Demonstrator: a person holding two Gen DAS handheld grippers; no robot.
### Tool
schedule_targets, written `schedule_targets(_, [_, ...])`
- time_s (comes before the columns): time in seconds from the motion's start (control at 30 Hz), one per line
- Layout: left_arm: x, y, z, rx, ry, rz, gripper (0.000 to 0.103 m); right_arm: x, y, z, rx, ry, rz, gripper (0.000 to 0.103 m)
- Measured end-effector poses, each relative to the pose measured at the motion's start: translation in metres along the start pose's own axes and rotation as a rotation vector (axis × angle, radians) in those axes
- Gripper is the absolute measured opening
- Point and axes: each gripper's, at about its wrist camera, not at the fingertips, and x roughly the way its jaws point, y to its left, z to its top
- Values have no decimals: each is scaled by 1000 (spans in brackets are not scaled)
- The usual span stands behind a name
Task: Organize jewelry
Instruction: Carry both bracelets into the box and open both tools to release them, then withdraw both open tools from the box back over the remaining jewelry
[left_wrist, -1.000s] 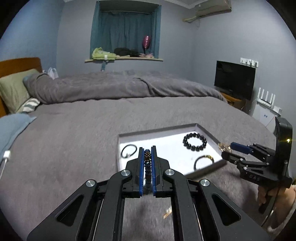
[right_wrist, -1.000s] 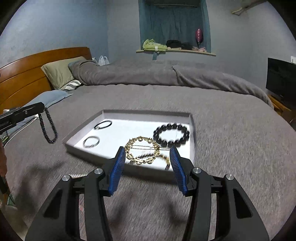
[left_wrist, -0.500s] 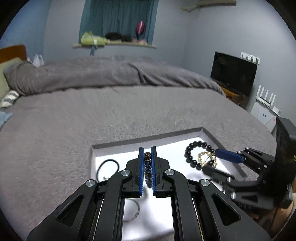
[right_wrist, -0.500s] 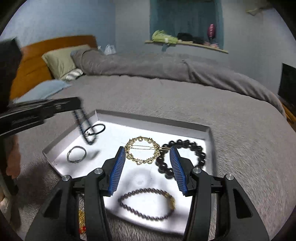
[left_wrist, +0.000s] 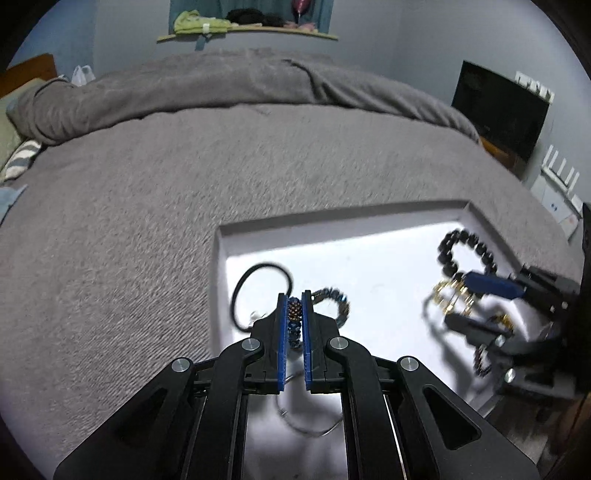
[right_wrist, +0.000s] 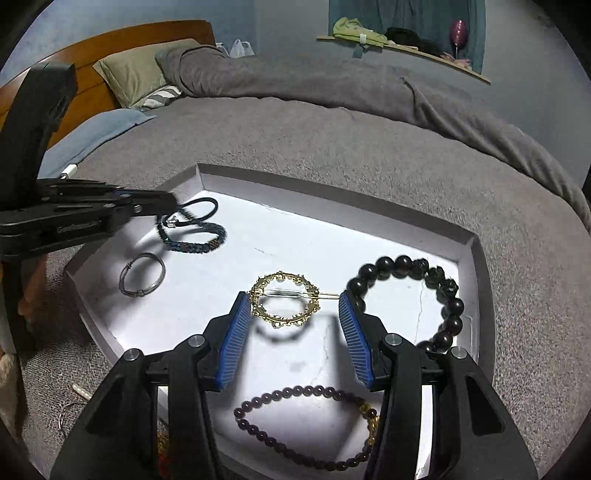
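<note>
- The gold ring brooch (right_wrist: 284, 304) hangs pinched across the right hand-held gripper (right_wrist: 291, 306), above the white tray (right_wrist: 332, 192) on the bed.
- The left hand-held gripper (left_wrist: 294, 314), pressed together, lowers a beaded strand (right_wrist: 192, 240) into the tray.
- Several bracelets already lie inside; a few small pieces (right_wrist: 74, 398) remain on the bedspread (right_wrist: 369, 147).

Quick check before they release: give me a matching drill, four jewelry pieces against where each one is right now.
Things:
1. gold ring clip
2. blue beaded bracelet
3. big black bead bracelet
4. purple bead bracelet

Places:
A. lying at the tray's near edge
B. pinched in the left gripper
C. lying by the tray's right wall
D. spanning the right gripper pads

Pairs: 1-D, 2-B, 3-C, 4-A
</note>
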Motion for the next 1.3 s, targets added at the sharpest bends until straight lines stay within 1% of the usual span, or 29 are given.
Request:
schedule_targets(0.1, [10,3,-4,10,44,13,8,3,2,-2,-4,12,-9,50])
schedule_targets(0.2, [18,-1,-7,41,77,54,8,3,4,-4,-14,15,-19,50])
schedule_targets(0.23, [19,-1,-8,47,76,65,8,4,4,-4,-13,15,-20,50])
schedule_targets(0.5, [17,2,-6,38,65,66,8,7,3,-3,-6,15,-15,50])
schedule_targets(0.53, [17,1,-4,38,60,63,11,7,3,-3,-3,13,-14,50])
schedule_targets(0.57, [17,-1,-5,37,52,60,19,6,3,-2,2,6,-13,50])
schedule_targets(0.6, [13,-3,-4,39,32,57,23,4,1,-2,10,-4,-11,51])
schedule_targets(0.63, [10,-5,-4,41,19,58,30,1,0,-2,17,-14,-9,51])
schedule_targets(0.67, [8,-7,-4,45,4,60,33,-3,-3,-1,29,-32,-12,52])
schedule_targets(0.7, [4,-9,-3,52,-14,59,33,-6,-4,-1,38,-45,-16,57])
schedule_targets(0.73, [0,-11,-2,54,-29,55,36,-12,-7,0,53,-67,-19,61])
schedule_targets(0.77, [-2,-13,-1,53,-43,53,45,-16,-8,-1,63,-85,-21,68])
schedule_targets(0.8, [-6,-15,-1,47,-67,58,53,-22,-10,-1,75,-105,-22,70])
schedule_targets(0.83, [-11,-16,0,43,-92,72,69,-29,-13,-1,94,-130,-27,70])
schedule_targets(0.87, [-15,-16,0,41,-113,83,77,-33,-15,0,106,-143,-30,72])
schedule_targets(0.9, [-20,-17,1,40,-142,94,78,-40,-19,0,131,-167,-31,78])
schedule_targets(0.93, [-23,-17,2,34,-161,104,81,-47,-22,0,154,-192,-32,82])
schedule_targets(0.97, [-27,-16,2,24,-175,115,87,-53,-26,-1,178,-218,-38,88])
schedule_targets(1.0, [-31,-16,2,11,-193,129,89,-59,-29,-2,194,-237,-46,92])
schedule_targets(1.03, [-34,-15,2,0,-207,132,91,-65,-33,-3,214,-259,-58,93])
schedule_targets(1.07, [-37,-14,1,-9,-219,132,92,-70,-35,-4,228,-273,-69,97])
schedule_targets(1.13, [-41,-16,0,-7,-227,154,94,-80,-40,-7,267,-313,-95,98])
schedule_targets(1.17, [-43,-18,-2,0,-233,185,94,-85,-41,-9,284,-325,-109,98])
schedule_targets(1.23, [-45,-20,-6,7,-238,214,95,-88,-43,-13,305,-323,-124,98])
schedule_targets(1.3, [-47,-22,-10,8,-240,222,95,-90,-46,-18,332,-320,-137,98])
